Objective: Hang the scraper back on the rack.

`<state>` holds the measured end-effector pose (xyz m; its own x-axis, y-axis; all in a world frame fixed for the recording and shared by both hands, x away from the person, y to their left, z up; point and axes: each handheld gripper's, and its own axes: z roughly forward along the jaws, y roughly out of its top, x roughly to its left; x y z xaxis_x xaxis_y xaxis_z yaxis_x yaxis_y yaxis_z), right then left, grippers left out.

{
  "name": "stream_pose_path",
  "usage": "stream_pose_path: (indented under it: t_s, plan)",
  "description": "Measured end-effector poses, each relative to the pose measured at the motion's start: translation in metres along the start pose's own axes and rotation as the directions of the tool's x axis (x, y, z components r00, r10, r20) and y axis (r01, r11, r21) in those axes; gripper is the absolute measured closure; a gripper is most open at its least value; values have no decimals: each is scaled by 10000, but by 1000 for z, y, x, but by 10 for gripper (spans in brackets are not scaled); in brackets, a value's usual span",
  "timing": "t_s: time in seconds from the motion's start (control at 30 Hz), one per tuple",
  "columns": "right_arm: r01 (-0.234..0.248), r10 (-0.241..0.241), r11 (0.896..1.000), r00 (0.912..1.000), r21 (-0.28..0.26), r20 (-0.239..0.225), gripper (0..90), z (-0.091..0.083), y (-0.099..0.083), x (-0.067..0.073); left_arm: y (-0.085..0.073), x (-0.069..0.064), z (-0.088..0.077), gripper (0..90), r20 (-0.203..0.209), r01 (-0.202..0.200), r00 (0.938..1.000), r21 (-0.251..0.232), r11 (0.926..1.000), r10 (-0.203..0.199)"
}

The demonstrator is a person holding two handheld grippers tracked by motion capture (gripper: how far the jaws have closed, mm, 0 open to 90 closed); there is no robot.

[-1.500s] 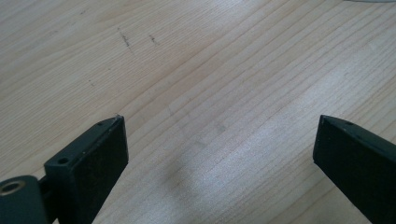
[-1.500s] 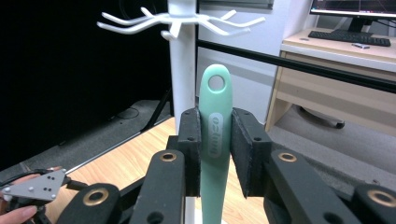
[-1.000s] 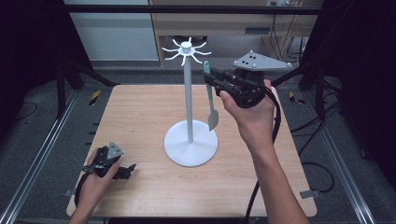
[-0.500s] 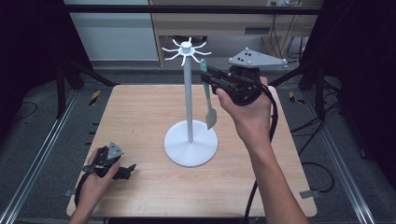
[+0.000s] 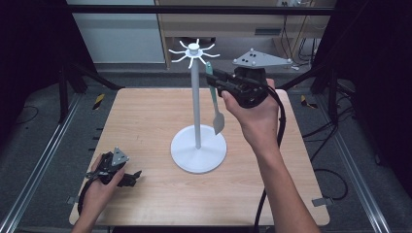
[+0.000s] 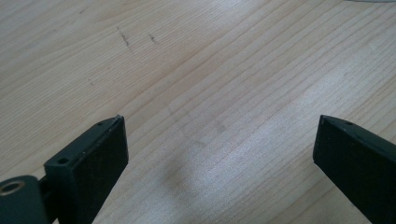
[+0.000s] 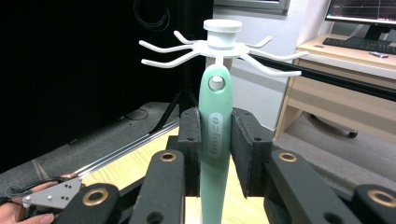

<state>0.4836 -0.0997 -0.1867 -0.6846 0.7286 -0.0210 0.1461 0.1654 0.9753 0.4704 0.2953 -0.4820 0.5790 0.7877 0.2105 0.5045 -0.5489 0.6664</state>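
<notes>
The right gripper (image 5: 216,80) was clamped on the mint-green handle of a spatula (image 5: 217,114), its two black pads pressing the handle from either side, as the right gripper view made plain (image 7: 215,140). The spatula hung upright, handle uppermost and pale blade pointing down, raised well above the wooden table (image 5: 145,116). Its hanging hole sat just below the ring of hooks on top of the white utensil stand (image 5: 196,104), close to one prong, though whether the hole touched that prong could not be told. In the high view the spatula stood just beside the stand's pole, on its right, with the blade tip hanging over the round white base (image 5: 198,154). The right hand (image 5: 252,116) held the gripper level, jaws pointing toward the stand's top. The left gripper (image 5: 130,177) rested low at the near left corner of the table, well apart from the stand, cradled in the left hand (image 5: 99,187). Its jaws stood wide apart with nothing between them; the left gripper view showed bare wood grain (image 6: 210,93) between the two black pads.
</notes>
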Motion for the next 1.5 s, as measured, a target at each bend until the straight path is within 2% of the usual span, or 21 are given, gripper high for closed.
stream_pose_path:
  t_s: [0.4,1.5]
  plan:
    - [-151,151,9999,9999,-18,-15,743,9,-1,-2,0,0,0,30,11,-12,10000,15,10000,12]
    - [-129,129,9999,9999,6,16,737,10,-1,-1,0,0,1,30,37,-47,10000,50,10000,47]
